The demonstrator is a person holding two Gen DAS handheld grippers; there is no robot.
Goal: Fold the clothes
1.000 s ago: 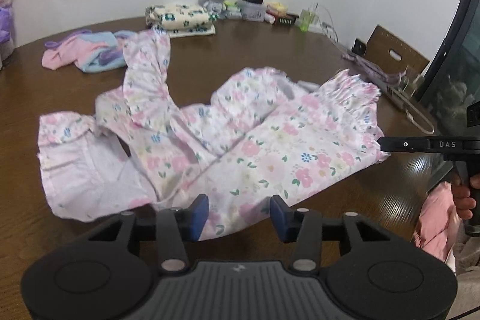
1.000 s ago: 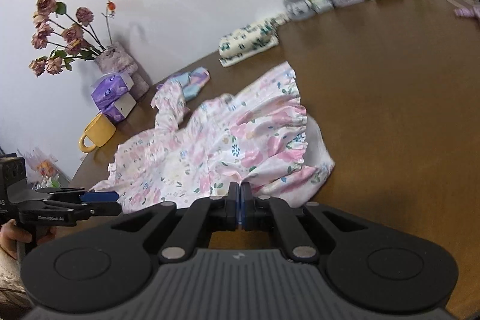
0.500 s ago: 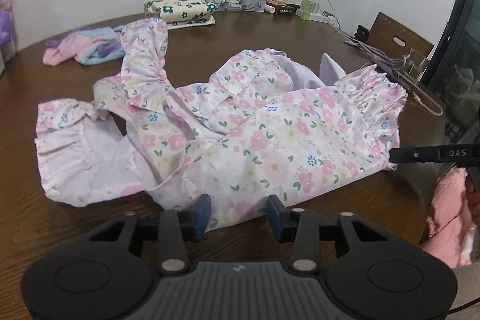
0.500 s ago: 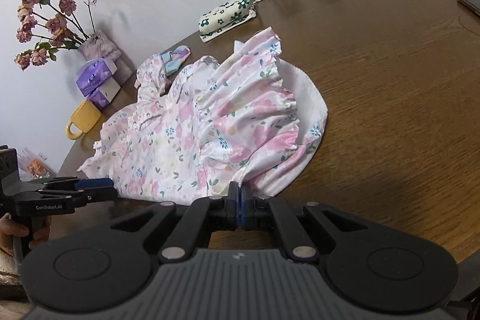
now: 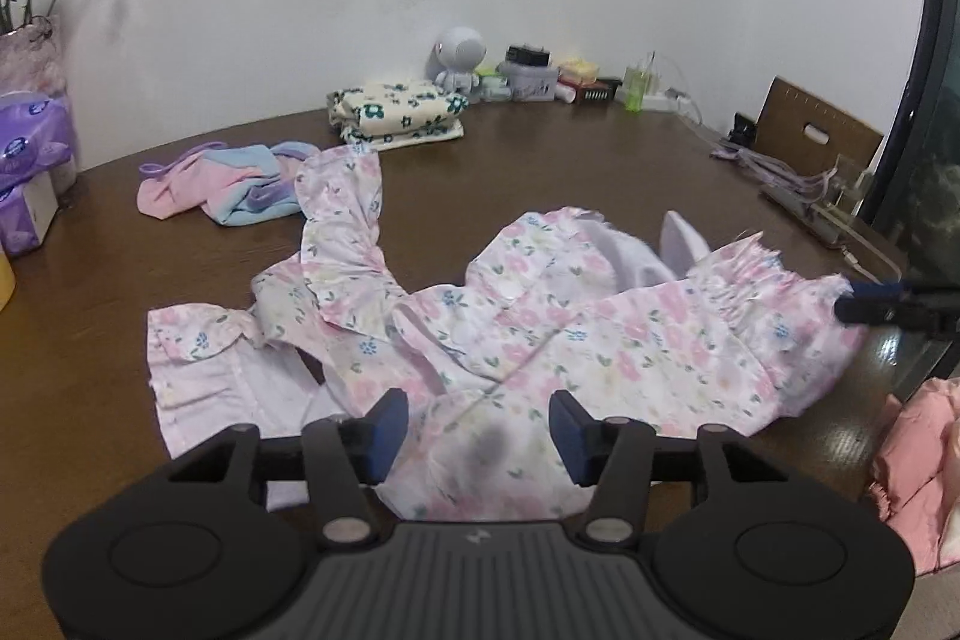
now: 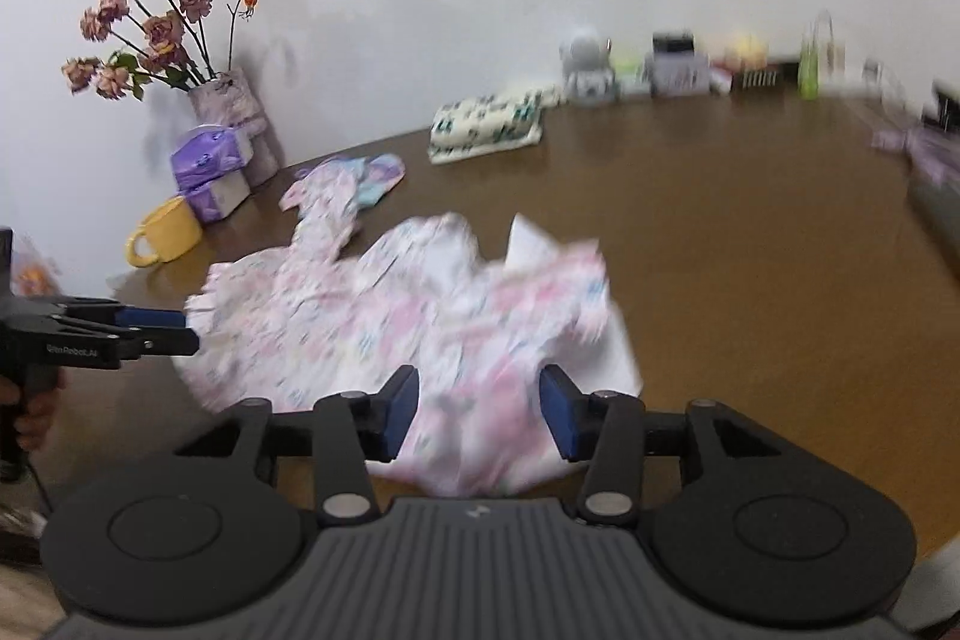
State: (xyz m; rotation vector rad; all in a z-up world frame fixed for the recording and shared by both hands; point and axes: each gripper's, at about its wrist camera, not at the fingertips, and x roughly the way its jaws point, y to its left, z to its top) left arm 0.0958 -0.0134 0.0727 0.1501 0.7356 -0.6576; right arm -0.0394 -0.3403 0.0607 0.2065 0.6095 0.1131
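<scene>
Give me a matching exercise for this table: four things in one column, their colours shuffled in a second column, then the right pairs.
Things:
1. mug
2. tissue packs
3. folded cloth by the wall
4. spread garment

Colours:
A. cream with dark green flowers
B. yellow
C. pale pink floral
D. purple

Pairs: 1-B, 2-D, 3-A, 4-C

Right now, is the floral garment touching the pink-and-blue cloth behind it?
Cannot tell. In the left wrist view the floral garment's raised sleeve overlaps the pink-and-blue cloth's edge, but no contact or gap shows plainly; the right wrist view is blurred.
</scene>
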